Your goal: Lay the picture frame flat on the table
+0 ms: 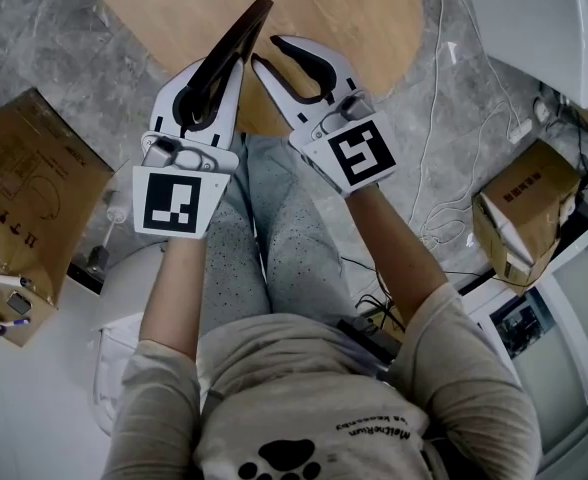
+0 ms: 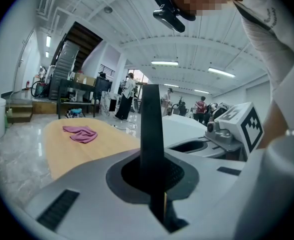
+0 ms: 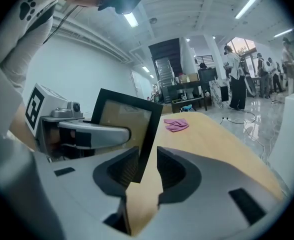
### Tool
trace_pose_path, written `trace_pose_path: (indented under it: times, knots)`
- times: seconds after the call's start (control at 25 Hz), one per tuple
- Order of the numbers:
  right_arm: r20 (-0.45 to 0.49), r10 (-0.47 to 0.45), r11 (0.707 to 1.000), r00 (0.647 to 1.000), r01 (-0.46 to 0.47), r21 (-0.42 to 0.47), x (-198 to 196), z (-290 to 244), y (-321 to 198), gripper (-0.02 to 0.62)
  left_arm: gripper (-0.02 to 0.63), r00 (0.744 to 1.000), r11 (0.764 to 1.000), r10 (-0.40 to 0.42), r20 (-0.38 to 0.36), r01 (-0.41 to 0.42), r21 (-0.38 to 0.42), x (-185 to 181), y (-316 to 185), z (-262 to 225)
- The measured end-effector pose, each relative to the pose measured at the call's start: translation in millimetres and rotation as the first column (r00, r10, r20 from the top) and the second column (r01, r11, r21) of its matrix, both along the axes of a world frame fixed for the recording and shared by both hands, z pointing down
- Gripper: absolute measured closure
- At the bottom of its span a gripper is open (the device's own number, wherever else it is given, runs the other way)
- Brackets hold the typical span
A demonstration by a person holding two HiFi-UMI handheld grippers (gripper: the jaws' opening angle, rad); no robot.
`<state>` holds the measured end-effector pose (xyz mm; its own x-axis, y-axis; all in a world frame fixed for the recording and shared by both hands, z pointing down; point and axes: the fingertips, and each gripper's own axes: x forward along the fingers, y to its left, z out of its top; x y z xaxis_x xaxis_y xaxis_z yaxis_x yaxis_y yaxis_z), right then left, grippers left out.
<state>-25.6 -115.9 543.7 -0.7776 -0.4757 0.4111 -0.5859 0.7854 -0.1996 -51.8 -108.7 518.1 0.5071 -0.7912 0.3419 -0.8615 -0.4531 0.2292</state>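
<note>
Looking down through the head view, I see the picture frame (image 1: 240,38) as a thin dark strip, edge-on to me. It stands on its edge rather than lying flat. Its long axis runs away from me along the left gripper (image 1: 226,70) and leans a little to the right, out over the near rim of the wooden table (image 1: 324,8). I cannot tell whether its lower edge touches the tabletop.

My left gripper is closed tight on the frame. In the left gripper view the dark bar of the frame (image 2: 151,129) rises straight out of the pinched pads.

The right gripper (image 1: 265,51) sits just beside it with its jaws spread wide. In the right gripper view the frame (image 3: 122,116) turns its glazed face towards that gripper, and one side bar drops into the gap between the pads, with neither pad clamped on it.

A pink cloth (image 3: 176,125) lies farther out on the table, well apart from the frame.
</note>
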Motion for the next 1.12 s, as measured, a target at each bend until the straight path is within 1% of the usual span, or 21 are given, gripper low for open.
trace_pose_path:
  times: [0.32, 0.76, 0.84, 0.96, 1.12]
  knots:
    - [0.017, -0.034, 0.998, 0.999, 0.035, -0.045, -1.0, 14.2, 1.5, 0.476, 0.588, 1.0, 1.0, 0.013, -0.011, -0.013, -0.011, 3.2, 1.9, 6.0]
    - [0.104, -0.022, 0.994, 0.994, 0.033, -0.105, 7.1, 14.7, 4.3, 0.468, 0.588, 0.997, 0.998, 0.069, -0.04, -0.069, 0.003, 15.8, 8.1, 1.3]
    - [0.112, -0.038, 0.993, 0.993, 0.05, -0.107, 8.3, 12.8, 6.0, 0.479, 0.588, 0.996, 0.997, 0.079, -0.047, -0.079, 0.009, 18.0, 9.2, -0.2]
    - [0.149, -0.052, 0.99, 0.987, 0.07, -0.119, 8.3, 11.4, 8.3, 0.5, 0.588, 0.994, 0.995, 0.097, -0.056, -0.096, 0.015, 19.3, 10.9, -0.8]
    - [0.169, -0.055, 0.989, 0.984, 0.077, -0.128, 8.9, 12.6, 9.1, 0.51, 0.588, 0.991, 0.993, 0.116, -0.06, -0.115, 0.018, 19.4, 12.0, 0.2]
